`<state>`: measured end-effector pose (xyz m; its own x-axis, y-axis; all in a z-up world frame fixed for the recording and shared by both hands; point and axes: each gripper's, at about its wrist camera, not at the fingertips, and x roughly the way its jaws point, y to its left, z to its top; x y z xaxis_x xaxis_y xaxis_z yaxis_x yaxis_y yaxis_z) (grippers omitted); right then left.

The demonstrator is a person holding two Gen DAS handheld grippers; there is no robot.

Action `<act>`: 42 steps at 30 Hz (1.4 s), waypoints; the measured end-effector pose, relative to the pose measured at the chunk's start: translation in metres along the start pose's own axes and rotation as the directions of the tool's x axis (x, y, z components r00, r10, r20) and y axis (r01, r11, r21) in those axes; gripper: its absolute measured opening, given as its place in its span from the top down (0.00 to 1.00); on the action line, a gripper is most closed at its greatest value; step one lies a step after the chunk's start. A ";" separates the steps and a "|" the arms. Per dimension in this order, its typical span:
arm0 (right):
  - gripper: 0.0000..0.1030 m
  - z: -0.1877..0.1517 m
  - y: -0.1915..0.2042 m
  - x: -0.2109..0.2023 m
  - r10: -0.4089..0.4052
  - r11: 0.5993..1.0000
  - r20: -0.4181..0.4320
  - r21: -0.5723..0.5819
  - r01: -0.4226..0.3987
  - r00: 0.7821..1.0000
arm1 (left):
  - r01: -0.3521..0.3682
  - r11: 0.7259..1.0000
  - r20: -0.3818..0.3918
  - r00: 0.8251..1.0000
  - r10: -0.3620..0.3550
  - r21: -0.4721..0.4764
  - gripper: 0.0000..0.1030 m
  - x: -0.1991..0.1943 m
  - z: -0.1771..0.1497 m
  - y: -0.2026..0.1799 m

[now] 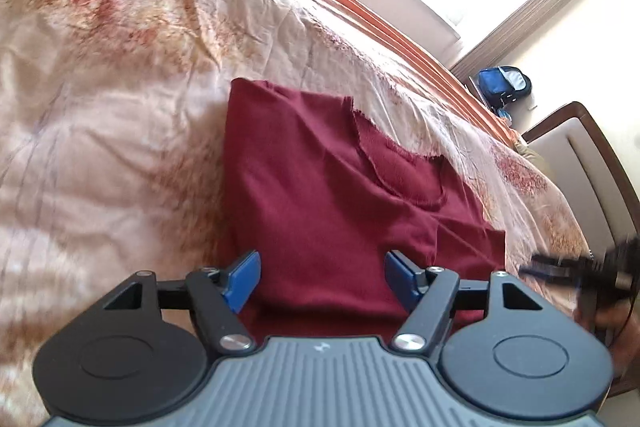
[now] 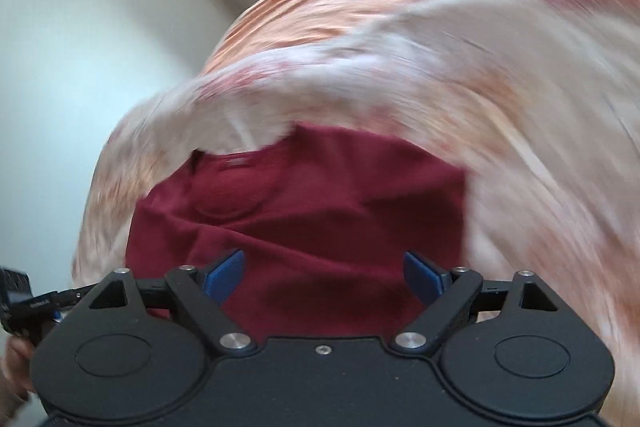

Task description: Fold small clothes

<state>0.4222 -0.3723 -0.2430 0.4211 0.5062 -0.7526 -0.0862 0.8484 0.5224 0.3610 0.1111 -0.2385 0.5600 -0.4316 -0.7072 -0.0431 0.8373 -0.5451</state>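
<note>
Left tongs [image 1: 322, 281] and right tongs [image 2: 324, 279] both stand wide with nothing between the blue pads [image 1: 242, 281], each poised above the near part of the maroon garment [image 1: 320, 187], which lies partly folded and flat on the bed's patterned bedspread [image 1: 120, 67], close to the near edge of the bed. The step in hand appears to be the pause between folds, both tongs free of the cloth. The next move probably calls for lowering onto one garment edge, pinching it, and carrying it across without dragging the bedspread.
</note>
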 end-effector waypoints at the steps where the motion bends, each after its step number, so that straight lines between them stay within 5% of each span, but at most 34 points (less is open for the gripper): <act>1: 0.24 -0.008 -0.010 -0.001 -0.002 0.999 -0.002 0.034 0.002 1.000 | -0.005 1.000 -0.007 1.000 0.005 0.006 0.29 0.005 0.003 -0.003; 7: 0.50 -0.033 -0.046 0.026 0.080 0.977 0.013 0.199 -0.081 0.997 | -0.033 0.997 -0.053 0.998 0.037 0.071 0.29 0.021 0.003 -0.024; 13: 0.71 -0.033 -0.035 0.034 0.086 0.992 0.010 0.095 -0.086 0.996 | -0.065 0.990 -0.111 0.991 0.079 0.124 0.29 0.037 -0.006 -0.037; 15: 0.98 -0.031 -0.030 0.038 0.074 0.996 -0.007 0.045 -0.073 0.997 | -0.076 0.989 -0.124 0.988 0.092 0.127 0.29 0.043 -0.007 -0.040; 21: 0.97 -0.030 -0.053 0.008 0.123 0.982 0.106 0.133 -0.137 0.987 | -0.045 0.996 -0.091 0.995 0.051 0.075 0.24 0.043 0.000 -0.047; 24: 0.96 -0.035 -0.062 0.011 0.058 0.988 0.047 0.144 -0.064 0.997 | -0.057 0.994 -0.106 0.992 0.066 0.089 0.22 0.049 -0.001 -0.048; 27: 0.84 -0.039 -0.062 0.014 0.034 0.988 -0.005 0.153 -0.033 0.999 | -0.076 0.991 -0.123 0.988 0.090 0.112 0.22 0.052 -0.005 -0.047; 29: 0.55 -0.034 -0.057 0.001 0.001 0.988 0.022 0.156 -0.004 1.000 | -0.086 0.987 -0.128 0.986 0.103 0.134 0.22 0.049 -0.009 -0.046; 30: 0.52 -0.029 -0.049 -0.008 -0.033 0.991 0.055 0.134 0.025 0.998 | -0.089 0.986 -0.130 0.986 0.108 0.140 0.22 0.046 -0.011 -0.044; 33: 0.48 -0.007 -0.003 -0.020 -0.011 1.000 0.100 -0.028 0.014 0.995 | -0.068 0.991 -0.136 0.987 0.083 0.111 0.22 0.038 -0.018 -0.030; 36: 0.48 0.020 0.064 0.010 0.095 0.973 0.021 -0.211 -0.088 0.995 | -0.061 0.996 -0.134 0.989 0.069 0.065 0.22 0.031 -0.028 -0.016; 42: 0.48 0.060 0.219 0.137 0.191 0.811 -0.187 -0.522 -0.263 0.963 | -0.019 0.998 -0.099 0.995 0.014 -0.057 0.22 0.014 -0.051 0.006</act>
<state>0.5150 -0.1265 -0.2074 0.2202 0.6792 -0.7002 -0.6522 0.6363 0.4121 0.3264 0.0933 -0.2749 0.4743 -0.4513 -0.7559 -0.1009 0.8251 -0.5560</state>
